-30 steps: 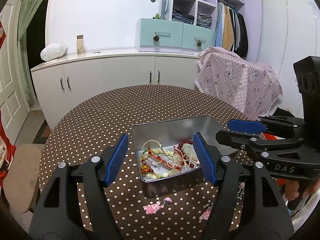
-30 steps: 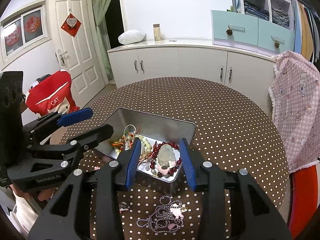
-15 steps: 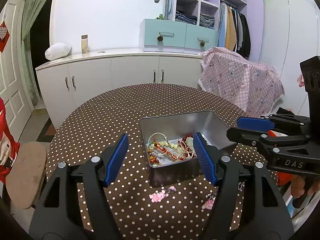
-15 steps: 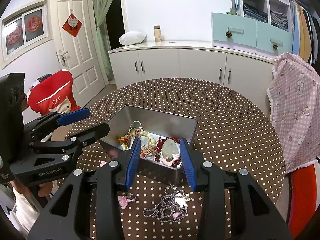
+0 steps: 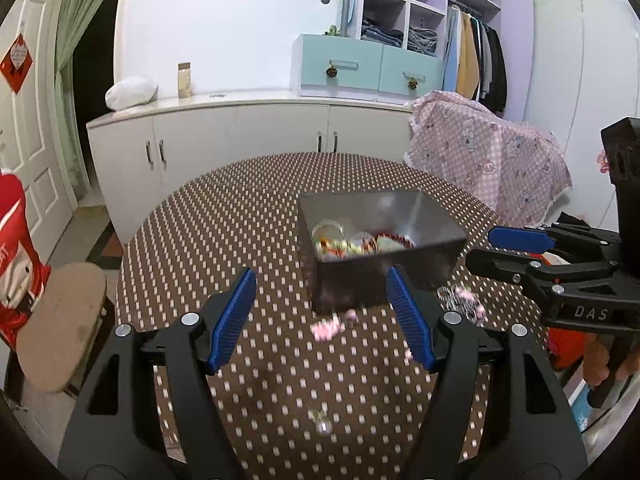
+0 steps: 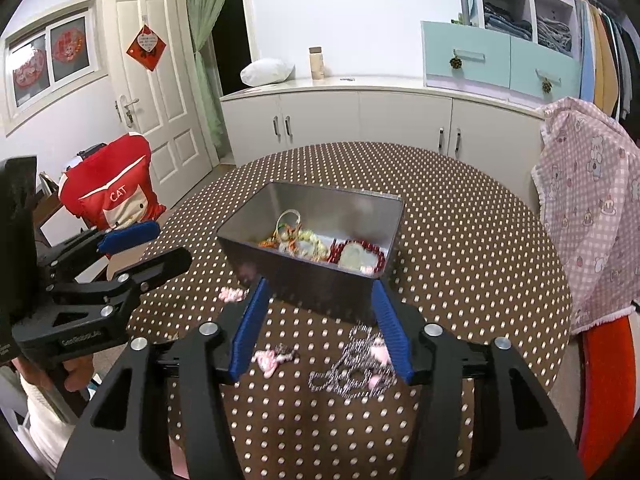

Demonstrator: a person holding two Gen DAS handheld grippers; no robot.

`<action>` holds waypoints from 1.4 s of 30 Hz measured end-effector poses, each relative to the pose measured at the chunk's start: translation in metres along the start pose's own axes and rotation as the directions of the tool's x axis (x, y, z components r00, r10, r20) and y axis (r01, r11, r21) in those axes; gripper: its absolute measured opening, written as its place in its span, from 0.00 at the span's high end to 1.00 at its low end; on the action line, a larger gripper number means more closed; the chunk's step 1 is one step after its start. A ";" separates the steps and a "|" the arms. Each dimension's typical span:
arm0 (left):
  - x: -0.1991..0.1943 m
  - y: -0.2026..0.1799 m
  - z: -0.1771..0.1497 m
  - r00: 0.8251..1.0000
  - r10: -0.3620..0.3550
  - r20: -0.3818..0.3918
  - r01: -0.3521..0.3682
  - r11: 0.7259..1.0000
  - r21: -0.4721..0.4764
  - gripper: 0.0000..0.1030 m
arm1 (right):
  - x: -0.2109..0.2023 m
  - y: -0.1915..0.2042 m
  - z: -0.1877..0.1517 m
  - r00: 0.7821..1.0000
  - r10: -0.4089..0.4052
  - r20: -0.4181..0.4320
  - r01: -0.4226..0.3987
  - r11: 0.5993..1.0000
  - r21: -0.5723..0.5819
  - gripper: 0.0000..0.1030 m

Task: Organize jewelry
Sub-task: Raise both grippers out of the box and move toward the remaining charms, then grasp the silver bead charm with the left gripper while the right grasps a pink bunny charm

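Hovering above the near part of the counter [image 5: 224,216], the left tongs [image 5: 320,316] and the right tongs [image 6: 320,330] both stand apart and hold nothing. A metal tin [image 6: 320,276] sits toward the middle of the counter and contains a mixed pile of beads [image 6: 320,246]; its long axis runs roughly across the right wrist view. Loose pieces lie on the counter outside the tin, along its near side: a silver chain [image 6: 348,376] with pink charms, a pink charm [image 6: 269,358] beside it, and another pink piece [image 6: 232,294] near the tin's near left corner. In the right wrist view the chain lies just ahead of and slightly below the gap of the right tongs, closer to the right-hand finger, with its tangle spread about crosswise to the fingers. In the left wrist view a pink charm [image 5: 328,330] lies between the left fingers, just short of the tin wall, and a small clear item [image 5: 322,426] lies closer to the near edge. Judged from position, the right tongs are nearer the chain and the left tongs nearer that charm.
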State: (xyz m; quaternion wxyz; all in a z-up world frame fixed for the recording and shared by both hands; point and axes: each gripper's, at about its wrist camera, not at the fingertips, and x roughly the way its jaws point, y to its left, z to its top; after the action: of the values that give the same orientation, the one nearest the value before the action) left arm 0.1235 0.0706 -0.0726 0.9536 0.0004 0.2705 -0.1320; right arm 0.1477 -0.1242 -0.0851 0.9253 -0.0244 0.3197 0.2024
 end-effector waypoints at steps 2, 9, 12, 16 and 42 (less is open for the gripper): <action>-0.003 0.000 -0.009 1.000 0.004 -0.012 -0.004 1.000 -0.004 0.34 | 0.001 0.002 -0.006 1.000 0.001 -0.012 -0.001 1.000 0.003 0.49; -0.011 -0.005 -0.037 0.999 0.003 -0.049 -0.004 1.000 -0.013 0.34 | 0.001 0.011 -0.025 0.999 0.011 -0.044 -0.010 1.000 0.009 0.47; -0.011 -0.006 -0.047 0.998 0.002 -0.067 -0.003 1.000 -0.017 0.34 | 0.002 0.014 -0.032 0.998 0.013 -0.056 -0.012 1.000 0.014 0.47; -0.012 -0.005 -0.059 0.996 -0.016 -0.088 0.014 1.000 -0.026 0.35 | 0.003 0.017 -0.037 0.997 0.018 -0.069 -0.017 1.000 0.016 0.47; -0.014 0.000 -0.076 1.000 -0.006 -0.007 0.005 0.999 -0.042 0.89 | 0.017 0.032 -0.050 0.992 0.063 -0.108 -0.066 0.997 -0.028 0.47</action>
State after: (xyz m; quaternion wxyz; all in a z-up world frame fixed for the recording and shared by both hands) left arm 0.0727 0.0798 -0.1304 0.9521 -0.0201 0.2765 -0.1289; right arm 0.1182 -0.0970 -0.1325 0.8994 -0.0393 0.3661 0.2356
